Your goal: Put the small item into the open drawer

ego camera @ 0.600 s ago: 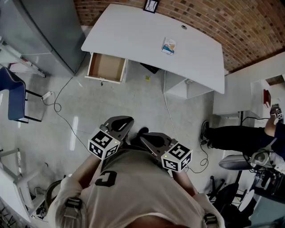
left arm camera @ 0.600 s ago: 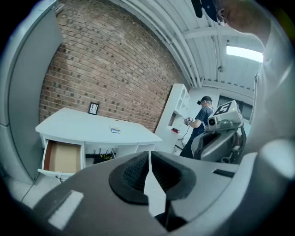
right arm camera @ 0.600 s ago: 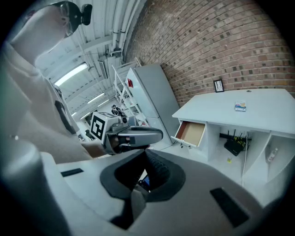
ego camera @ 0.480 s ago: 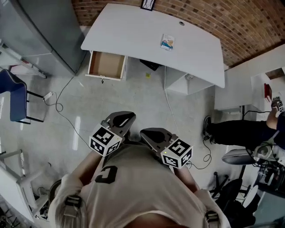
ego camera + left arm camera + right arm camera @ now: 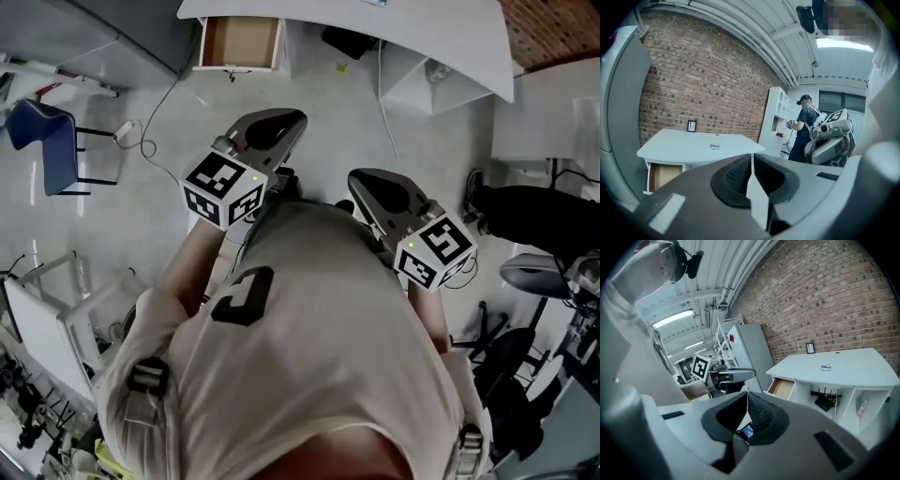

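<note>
The item (image 5: 826, 366) lies on the desk (image 5: 862, 363), upper right of the right gripper view, well apart from our left gripper (image 5: 752, 163) and right gripper (image 5: 747, 401), whose jaws are together and empty. It looks light and thin, so we should pinch it across its edges.

The brick wall (image 5: 708, 79) is rough and matt. The desk (image 5: 843, 364) is smooth, matt white. At eleven o'clock in the head view, the drawer (image 5: 241, 42) shows a brown, wood-like inside. The floor (image 5: 337, 122) is pale and glossy. The left gripper (image 5: 751, 159) and right gripper (image 5: 747, 399) have matt grey plastic shells and black ridged pads (image 5: 761, 413). The shirt (image 5: 309, 328) is matt cloth.
</note>
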A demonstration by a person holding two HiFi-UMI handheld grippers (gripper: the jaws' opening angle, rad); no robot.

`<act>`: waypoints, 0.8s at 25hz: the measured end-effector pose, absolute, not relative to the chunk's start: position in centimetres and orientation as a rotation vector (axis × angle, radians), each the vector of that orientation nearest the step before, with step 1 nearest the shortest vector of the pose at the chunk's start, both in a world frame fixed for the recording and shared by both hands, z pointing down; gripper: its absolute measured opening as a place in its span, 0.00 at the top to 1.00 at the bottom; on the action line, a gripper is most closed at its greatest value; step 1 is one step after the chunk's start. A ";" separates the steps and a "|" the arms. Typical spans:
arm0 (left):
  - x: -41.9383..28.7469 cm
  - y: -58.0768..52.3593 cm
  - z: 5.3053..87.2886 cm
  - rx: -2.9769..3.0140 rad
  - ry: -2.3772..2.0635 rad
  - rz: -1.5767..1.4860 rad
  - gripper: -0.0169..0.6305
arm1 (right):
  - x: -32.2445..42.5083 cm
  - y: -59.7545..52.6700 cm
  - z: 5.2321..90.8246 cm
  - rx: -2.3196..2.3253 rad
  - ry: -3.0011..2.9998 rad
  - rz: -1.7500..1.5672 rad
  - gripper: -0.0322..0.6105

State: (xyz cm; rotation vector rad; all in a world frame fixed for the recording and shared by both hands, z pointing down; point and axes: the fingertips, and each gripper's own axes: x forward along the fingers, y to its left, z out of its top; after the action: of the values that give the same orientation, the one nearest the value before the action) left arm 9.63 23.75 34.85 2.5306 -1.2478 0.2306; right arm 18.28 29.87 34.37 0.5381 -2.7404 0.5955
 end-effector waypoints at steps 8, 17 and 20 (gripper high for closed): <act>20.7 25.7 36.3 2.567 -1.126 0.289 0.94 | 25.2 28.3 36.3 0.583 -2.704 0.666 0.94; 29.6 25.1 36.7 2.603 -1.065 0.400 0.94 | 32.1 26.3 37.0 0.584 -2.744 0.762 0.94; 30.2 24.6 36.9 2.580 -1.099 0.421 0.94 | 33.1 26.0 37.5 0.553 -2.740 0.795 0.94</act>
State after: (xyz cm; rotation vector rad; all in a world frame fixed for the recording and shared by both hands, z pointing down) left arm 30.20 24.60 36.95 2.5803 -1.0994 0.4212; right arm 33.13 26.01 37.54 0.5530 -2.7401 0.7950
